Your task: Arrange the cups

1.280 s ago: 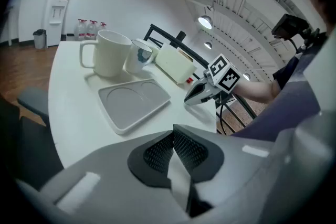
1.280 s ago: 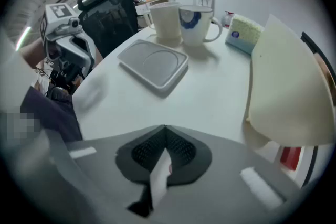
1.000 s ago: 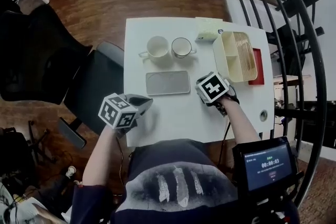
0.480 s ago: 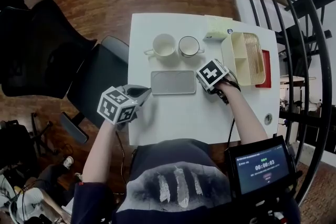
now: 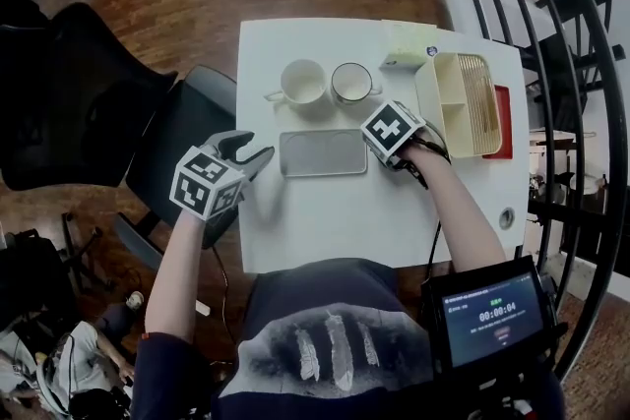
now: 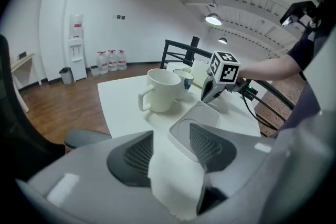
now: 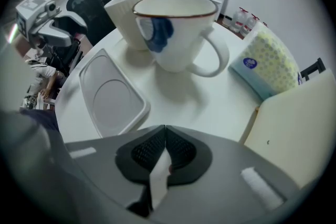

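I am working two grippers over a white surface (image 5: 325, 221), shown from above and from each gripper's own camera.

My left gripper (image 5: 246, 150) is hovering at the surface's edge, tilting downward. Its jaws have just been opening and are standing partly apart, gripping nothing. Only bare surface and the near corner of a shallow pale tray (image 6: 197, 123) are showing through the gap. The tray is lying flat just ahead of this gripper, slightly to its right. Further ahead, past the tray, a plain white mug (image 6: 161, 91) is standing upright with its handle turned to this gripper's left. A second cup (image 6: 184, 81) is peeking out from behind the mug on the right.

My right gripper (image 7: 166, 149) is pointing straight down near the tray's far end, opposite the left gripper. Its jaws are pressing fully together and holding nothing. From this gripper, the tray is lying ahead and to the left. The second cup, white with a thin dark rim and a blue mark on its side, is standing upright directly ahead and close, its handle sticking out to the right. The plain white mug is standing just behind it to the left. I cannot tell whether the two are touching. A yellow dotted tissue packet (image 7: 270, 63) is lying to this gripper's right, and a cream box (image 7: 294, 128) is sitting nearer on the same side.
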A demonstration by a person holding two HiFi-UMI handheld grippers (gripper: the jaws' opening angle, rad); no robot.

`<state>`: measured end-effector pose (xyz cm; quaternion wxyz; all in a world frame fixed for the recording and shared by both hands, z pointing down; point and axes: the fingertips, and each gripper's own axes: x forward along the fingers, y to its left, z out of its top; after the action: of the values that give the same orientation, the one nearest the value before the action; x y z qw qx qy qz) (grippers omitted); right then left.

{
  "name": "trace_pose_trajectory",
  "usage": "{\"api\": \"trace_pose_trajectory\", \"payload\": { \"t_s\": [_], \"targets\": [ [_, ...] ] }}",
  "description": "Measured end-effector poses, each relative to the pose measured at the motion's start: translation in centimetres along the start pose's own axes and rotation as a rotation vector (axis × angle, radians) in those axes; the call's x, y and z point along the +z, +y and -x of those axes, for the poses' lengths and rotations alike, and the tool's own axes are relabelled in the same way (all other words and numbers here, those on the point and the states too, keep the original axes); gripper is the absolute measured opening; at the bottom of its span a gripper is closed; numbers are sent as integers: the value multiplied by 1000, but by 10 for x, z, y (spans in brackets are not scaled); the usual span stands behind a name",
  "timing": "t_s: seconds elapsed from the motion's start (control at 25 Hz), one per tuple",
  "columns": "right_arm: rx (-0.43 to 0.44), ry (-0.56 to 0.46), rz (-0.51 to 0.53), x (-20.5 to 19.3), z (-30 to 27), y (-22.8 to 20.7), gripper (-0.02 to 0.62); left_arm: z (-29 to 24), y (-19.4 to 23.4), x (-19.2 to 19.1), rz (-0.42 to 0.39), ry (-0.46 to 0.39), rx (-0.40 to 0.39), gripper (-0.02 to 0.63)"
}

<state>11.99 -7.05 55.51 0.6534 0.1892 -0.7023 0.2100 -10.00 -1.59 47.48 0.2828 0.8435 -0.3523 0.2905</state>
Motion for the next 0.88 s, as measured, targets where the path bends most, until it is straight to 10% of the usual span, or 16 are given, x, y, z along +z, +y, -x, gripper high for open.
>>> {"api": "trace_pose_trajectory", "payload": {
  "t_s": [0.32, 0.88],
  "targets": [
    [-21, -38, 13, 5, -1, 1, 6, -7, 45, 35, -199, 28, 88, 359],
    [1, -1, 30, 5, -1, 11, 6, -57, 57, 45, -508, 305, -13, 362]
  ]
}}
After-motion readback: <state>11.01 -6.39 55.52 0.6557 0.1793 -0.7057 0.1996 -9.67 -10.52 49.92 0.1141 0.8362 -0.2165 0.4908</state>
